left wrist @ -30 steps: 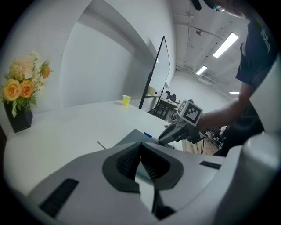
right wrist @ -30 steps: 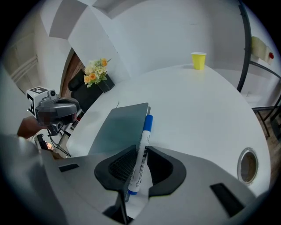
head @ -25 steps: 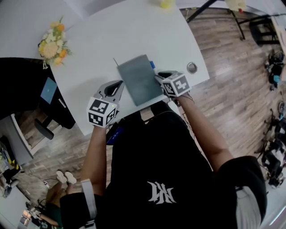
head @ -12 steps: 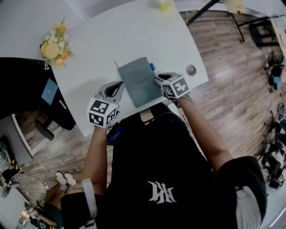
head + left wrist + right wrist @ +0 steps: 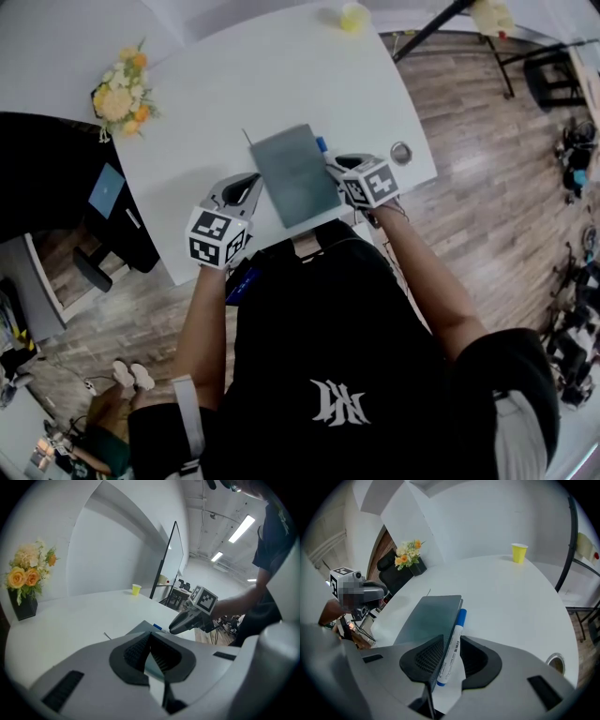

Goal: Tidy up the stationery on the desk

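A grey notebook (image 5: 295, 173) lies near the front edge of the white desk (image 5: 234, 84), with a blue-capped white marker (image 5: 322, 145) along its right side. My left gripper (image 5: 251, 184) is at the notebook's left edge; in the left gripper view the gripper (image 5: 150, 637) is shut on the thin edge of the notebook (image 5: 139, 629). My right gripper (image 5: 334, 167) is at the right edge. In the right gripper view the marker (image 5: 452, 648) and the edge of the notebook (image 5: 426, 618) lie between the gripper's (image 5: 451, 657) jaws, which have just been opening and stand apart.
A yellow cup (image 5: 350, 16) stands at the desk's far edge and a flower bunch (image 5: 120, 94) at its left corner. A round cable grommet (image 5: 401, 152) sits right of my right gripper. A thin stick (image 5: 247, 136) lies by the notebook's far left corner. A black chair (image 5: 56, 187) stands to the left.
Both grippers and the notebook keep their places at the desk's front edge. Only the head camera's view has slid a little.
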Action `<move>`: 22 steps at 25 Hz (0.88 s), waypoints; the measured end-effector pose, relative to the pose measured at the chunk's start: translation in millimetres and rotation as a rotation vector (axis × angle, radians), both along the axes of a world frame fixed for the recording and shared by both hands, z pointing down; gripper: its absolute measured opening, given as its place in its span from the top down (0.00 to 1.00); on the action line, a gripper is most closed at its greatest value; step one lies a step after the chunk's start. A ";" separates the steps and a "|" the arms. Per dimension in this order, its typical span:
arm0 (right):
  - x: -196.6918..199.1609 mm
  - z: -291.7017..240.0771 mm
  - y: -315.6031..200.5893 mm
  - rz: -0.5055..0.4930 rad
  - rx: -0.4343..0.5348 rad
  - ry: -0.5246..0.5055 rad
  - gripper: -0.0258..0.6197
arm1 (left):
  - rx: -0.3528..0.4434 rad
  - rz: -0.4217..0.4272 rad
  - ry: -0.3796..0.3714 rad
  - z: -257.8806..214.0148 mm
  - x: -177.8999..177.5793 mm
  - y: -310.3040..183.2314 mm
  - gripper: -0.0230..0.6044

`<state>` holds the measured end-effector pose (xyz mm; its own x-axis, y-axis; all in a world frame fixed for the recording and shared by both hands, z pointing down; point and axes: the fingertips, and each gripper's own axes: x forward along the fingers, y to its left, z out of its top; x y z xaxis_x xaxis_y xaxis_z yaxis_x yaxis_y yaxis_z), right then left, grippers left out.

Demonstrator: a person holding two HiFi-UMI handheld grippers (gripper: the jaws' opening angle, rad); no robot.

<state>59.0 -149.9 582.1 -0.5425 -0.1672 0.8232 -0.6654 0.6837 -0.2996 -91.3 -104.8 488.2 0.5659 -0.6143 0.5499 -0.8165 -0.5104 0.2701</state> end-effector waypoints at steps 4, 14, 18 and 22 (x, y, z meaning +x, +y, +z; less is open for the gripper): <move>-3.0 -9.5 -6.9 -0.018 0.032 -0.012 0.79 | 0.022 -0.018 0.002 -7.4 -2.5 -3.0 0.96; -46.2 -111.0 -31.6 -0.110 0.206 -0.342 0.78 | 0.135 -0.097 0.035 -60.3 -7.5 -14.8 0.96; -64.2 -176.1 -37.7 -0.198 0.333 -0.488 0.79 | 0.226 -0.133 0.035 -102.2 -10.4 -18.0 0.96; -70.4 -244.6 -31.3 -0.300 0.457 -0.649 0.80 | 0.331 -0.168 0.055 -150.6 0.0 -16.6 0.96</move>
<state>-11.4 -181.2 337.6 -0.9584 -0.1815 0.2201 -0.2283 0.9506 -0.2102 -91.3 -121.4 337.6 0.4655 -0.8404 0.2777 -0.8850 -0.4378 0.1586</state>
